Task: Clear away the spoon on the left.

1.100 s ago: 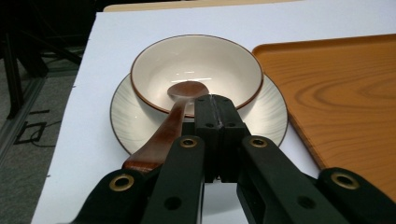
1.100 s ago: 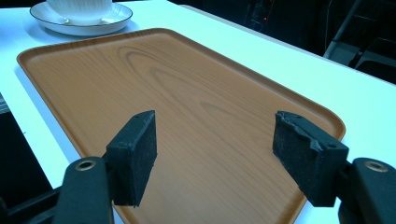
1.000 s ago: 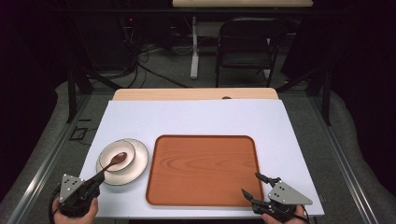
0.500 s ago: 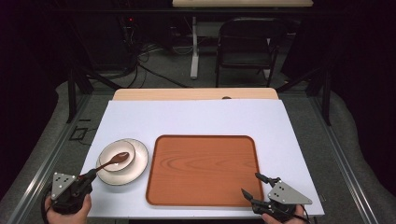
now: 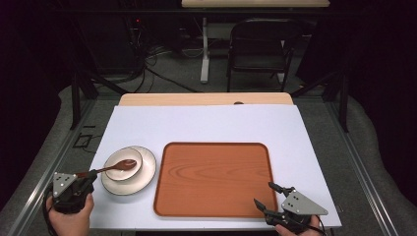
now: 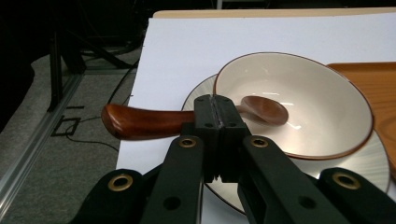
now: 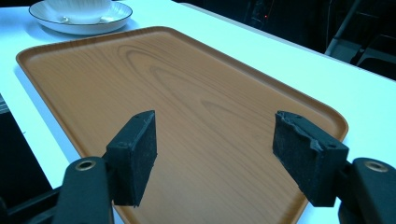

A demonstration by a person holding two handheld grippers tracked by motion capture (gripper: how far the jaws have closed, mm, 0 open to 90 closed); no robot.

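The left tool (image 6: 218,116) is clamped on the handle of a brown spoon (image 6: 187,119), its jaws pressed together around the middle of the handle. The spoon's scoop end lies inside the bowl (image 6: 299,93), touching the inner wall on the side away from the tray (image 5: 211,179), while the handle's butt sticks out past the bowl's rim, farther from the tray still. Whether the scoop rests on the bowl or is just lifted clear of it I cannot tell.

The work looks to be at an early stage. The grasp on the spoon is made, and that is the 1 step that appears done. If the job is to set the tableware onto the tray, all of that is left: nothing has been carried over yet.

Containers, taken from the tray:
- The tray itself is bare; its wood-grain floor holds nothing.
- The bowl stands just left of the tray in the high view, close to its left rim but apart from it. Apart from the spoon's scoop it holds nothing; no food or liquid is visible.
- The bowl sits on a plate (image 5: 145,172), off-centre toward the side away from the tray, so the plate's bare rim shows widest on the tray side.

The right tool (image 7: 224,154) hangs over the tray's near right corner with its jaws spread wide and nothing between them.

The white worktop (image 5: 206,125) beyond the tray carries no other items.
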